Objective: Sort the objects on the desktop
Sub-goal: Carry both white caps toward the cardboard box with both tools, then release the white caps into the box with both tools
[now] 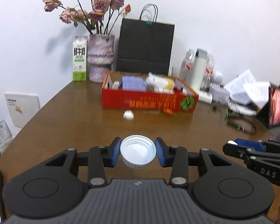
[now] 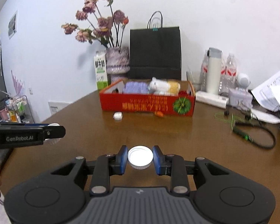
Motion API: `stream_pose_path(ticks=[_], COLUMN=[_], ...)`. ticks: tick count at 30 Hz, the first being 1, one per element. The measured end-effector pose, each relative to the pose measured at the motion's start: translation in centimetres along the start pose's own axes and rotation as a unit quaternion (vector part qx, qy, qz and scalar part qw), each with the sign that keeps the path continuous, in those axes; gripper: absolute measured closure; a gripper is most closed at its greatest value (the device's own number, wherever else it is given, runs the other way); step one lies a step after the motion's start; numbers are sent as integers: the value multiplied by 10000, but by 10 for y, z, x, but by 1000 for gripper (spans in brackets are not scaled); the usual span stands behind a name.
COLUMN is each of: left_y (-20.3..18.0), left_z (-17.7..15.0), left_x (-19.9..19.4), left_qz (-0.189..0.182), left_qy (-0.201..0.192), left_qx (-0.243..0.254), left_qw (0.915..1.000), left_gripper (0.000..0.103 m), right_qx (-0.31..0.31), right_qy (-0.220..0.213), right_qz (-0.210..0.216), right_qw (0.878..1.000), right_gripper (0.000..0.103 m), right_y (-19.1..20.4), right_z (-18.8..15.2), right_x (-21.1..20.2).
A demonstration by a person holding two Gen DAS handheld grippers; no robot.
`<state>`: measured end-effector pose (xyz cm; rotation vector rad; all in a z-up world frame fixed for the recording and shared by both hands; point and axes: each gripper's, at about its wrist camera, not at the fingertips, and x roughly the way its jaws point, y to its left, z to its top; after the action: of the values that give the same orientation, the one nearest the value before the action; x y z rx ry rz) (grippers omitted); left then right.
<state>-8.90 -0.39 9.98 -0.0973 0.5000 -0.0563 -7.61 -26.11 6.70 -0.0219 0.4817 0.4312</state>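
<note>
My left gripper (image 1: 138, 152) is shut on a wide white lid (image 1: 138, 149), open side up, above the brown table (image 1: 65, 123). My right gripper (image 2: 140, 157) is shut on a smaller white cap (image 2: 140, 156), its blue pads (image 2: 123, 158) pressing both sides. Each gripper shows in the other's view: the right gripper (image 1: 231, 143) at the right edge, the left gripper (image 2: 54, 131) at the left with its lid. A red cardboard box (image 1: 149, 100) holding several items stands farther back, also the red box (image 2: 147, 103). A small white object (image 1: 128, 115) and an orange piece (image 1: 168, 111) lie in front of it.
Behind the box stand a milk carton (image 1: 79, 63), a vase of dried roses (image 1: 101, 59) and a black paper bag (image 1: 144, 46). Bottles and a white flask (image 2: 213, 71), papers (image 2: 272, 91) and a black cable (image 2: 261, 132) crowd the right side.
</note>
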Motion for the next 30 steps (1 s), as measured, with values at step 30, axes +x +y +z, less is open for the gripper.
stream_pose_path(ticks=[30], left_y=[52], left_z=[175], left_x=[351], left_qz=[353], left_qy=[1795], left_qx=[242], left_qw=[9828], left_gripper=[62], right_qx=[257], right_qy=[2221], right_qz=[343], right_qw=[9741], right_gripper=[76], right_y=[-43], right_z=[193], right_x=[382])
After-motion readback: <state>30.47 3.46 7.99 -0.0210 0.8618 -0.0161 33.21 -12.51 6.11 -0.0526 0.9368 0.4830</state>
